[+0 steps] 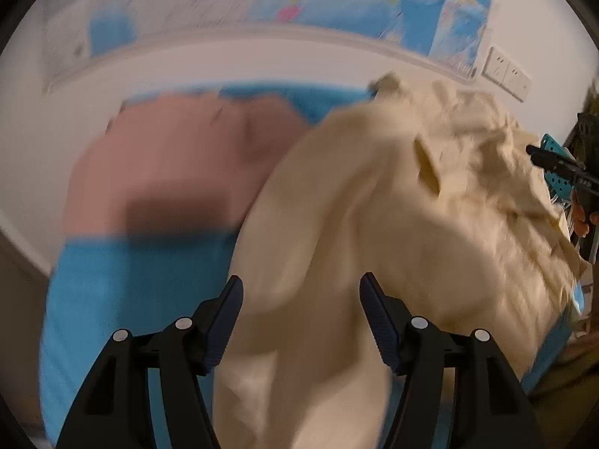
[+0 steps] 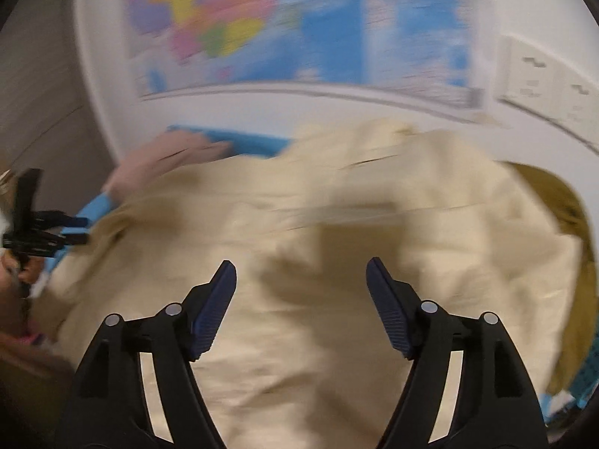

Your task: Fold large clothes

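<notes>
A large cream garment [image 1: 393, 205] lies rumpled on a blue surface [image 1: 123, 292]; both views are blurred by motion. My left gripper [image 1: 302, 280] hangs open over the garment's left part, with no cloth pinched between its fingers. My right gripper [image 2: 301, 262] stands open above the middle of the same cream garment [image 2: 299, 205], also holding nothing. The right gripper [image 1: 554, 166] shows at the right edge of the left wrist view, and the left gripper [image 2: 56, 230] at the left edge of the right wrist view.
A pink garment [image 1: 168, 164] lies flat on the blue surface to the left of the cream one. An olive cloth [image 2: 561, 217] sticks out at the cream garment's right side. Behind stands a white wall with a coloured map [image 2: 299, 26] and wall sockets [image 1: 507, 73].
</notes>
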